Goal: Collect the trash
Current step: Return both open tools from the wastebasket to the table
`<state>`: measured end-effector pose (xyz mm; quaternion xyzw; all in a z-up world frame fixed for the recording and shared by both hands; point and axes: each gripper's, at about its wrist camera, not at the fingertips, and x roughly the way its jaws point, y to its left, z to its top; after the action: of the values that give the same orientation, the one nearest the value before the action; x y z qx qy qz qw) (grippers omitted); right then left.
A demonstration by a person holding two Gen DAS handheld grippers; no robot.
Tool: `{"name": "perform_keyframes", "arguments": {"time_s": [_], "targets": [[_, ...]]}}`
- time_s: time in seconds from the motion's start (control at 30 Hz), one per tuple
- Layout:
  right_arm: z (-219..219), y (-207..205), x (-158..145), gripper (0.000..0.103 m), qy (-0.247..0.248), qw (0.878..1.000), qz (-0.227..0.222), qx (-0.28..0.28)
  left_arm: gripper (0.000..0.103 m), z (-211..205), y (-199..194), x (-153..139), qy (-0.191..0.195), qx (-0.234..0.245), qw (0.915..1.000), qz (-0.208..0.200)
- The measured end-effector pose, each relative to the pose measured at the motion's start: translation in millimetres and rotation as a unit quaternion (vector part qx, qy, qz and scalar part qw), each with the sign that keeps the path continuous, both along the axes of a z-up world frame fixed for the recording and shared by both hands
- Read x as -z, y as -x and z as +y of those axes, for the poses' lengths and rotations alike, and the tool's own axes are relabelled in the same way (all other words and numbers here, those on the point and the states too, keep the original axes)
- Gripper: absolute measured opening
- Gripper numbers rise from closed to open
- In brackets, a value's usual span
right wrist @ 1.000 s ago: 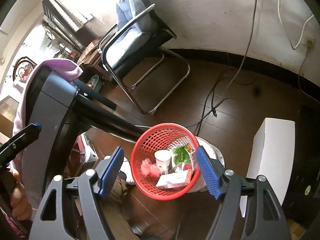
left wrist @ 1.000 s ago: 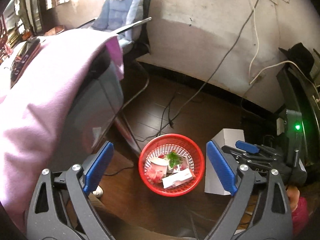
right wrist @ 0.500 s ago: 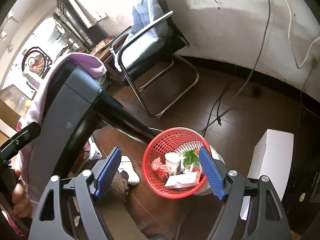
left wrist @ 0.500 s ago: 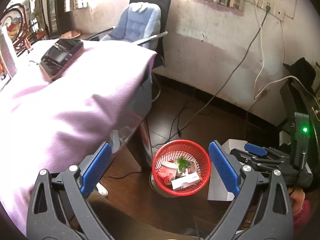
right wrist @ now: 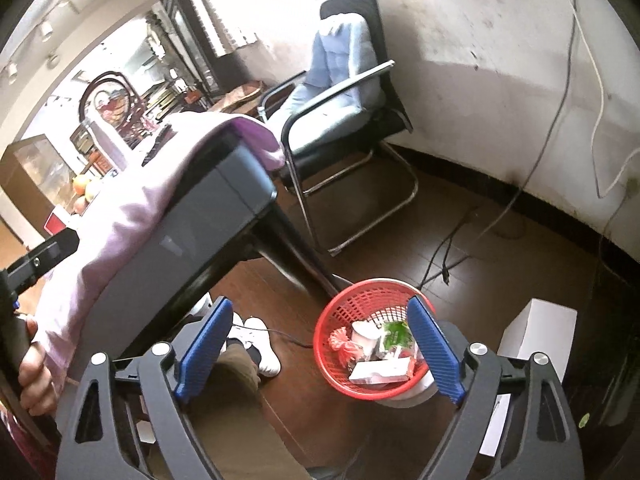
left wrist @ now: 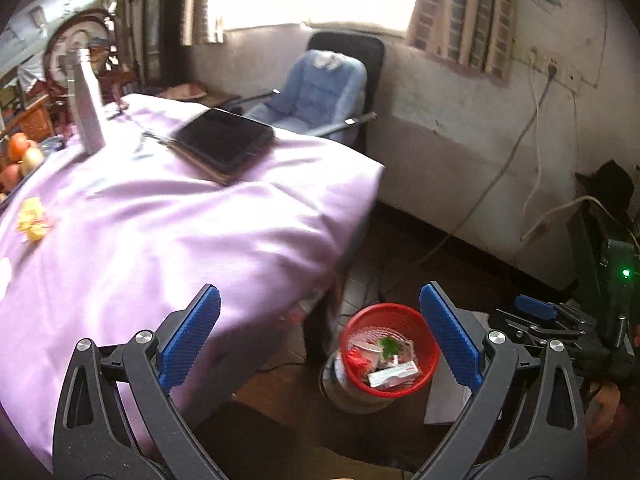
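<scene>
Both grippers, left gripper (left wrist: 320,338) and right gripper (right wrist: 320,350), gape empty, the right's jaws just widened; red basket (right wrist: 340,316) apparently holds trash.

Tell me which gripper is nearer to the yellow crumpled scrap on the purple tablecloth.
Left. The left gripper hangs open over the tablecloth's near edge, with the yellow scrap far off to its left. The right gripper is open beside the table, over the red basket.

Red mesh basket (left wrist: 390,354), lilac tablecloth (left wrist: 192,232), pale-blue chair cushion (left wrist: 320,88), blue-padded black tools.
</scene>
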<state>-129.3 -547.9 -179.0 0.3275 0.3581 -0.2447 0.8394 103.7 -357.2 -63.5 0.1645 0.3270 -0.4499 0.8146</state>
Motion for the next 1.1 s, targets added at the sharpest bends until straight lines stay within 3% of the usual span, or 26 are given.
{"name": "perform_keyframes", "arguments": {"time_s": [0.33,0.53,0.7,0.9,1.1], "targets": [[38,-25,-32,0.090,0.023,0.999,-0.005,-0.043,0.096,80,-36,-27,0.030,-0.080,0.9962,-0.019],[69,-59,-48,0.092,0.038,0.996,-0.008,-0.086,0.096,130,-64,-37,0.005,-0.136,0.9883,-0.068],[96,-98,-60,0.093,0.047,0.990,-0.011,-0.130,0.096,179,-116,-46,-0.020,-0.200,0.9757,-0.087],[126,-150,-80,0.094,0.057,0.982,-0.022,-0.176,0.096,244,-218,-45,-0.027,-0.292,0.9556,-0.029],[162,-209,-101,0.094,0.082,0.971,-0.030,-0.222,0.097,281,-280,-25,-0.038,-0.328,0.9437,-0.008]]}}
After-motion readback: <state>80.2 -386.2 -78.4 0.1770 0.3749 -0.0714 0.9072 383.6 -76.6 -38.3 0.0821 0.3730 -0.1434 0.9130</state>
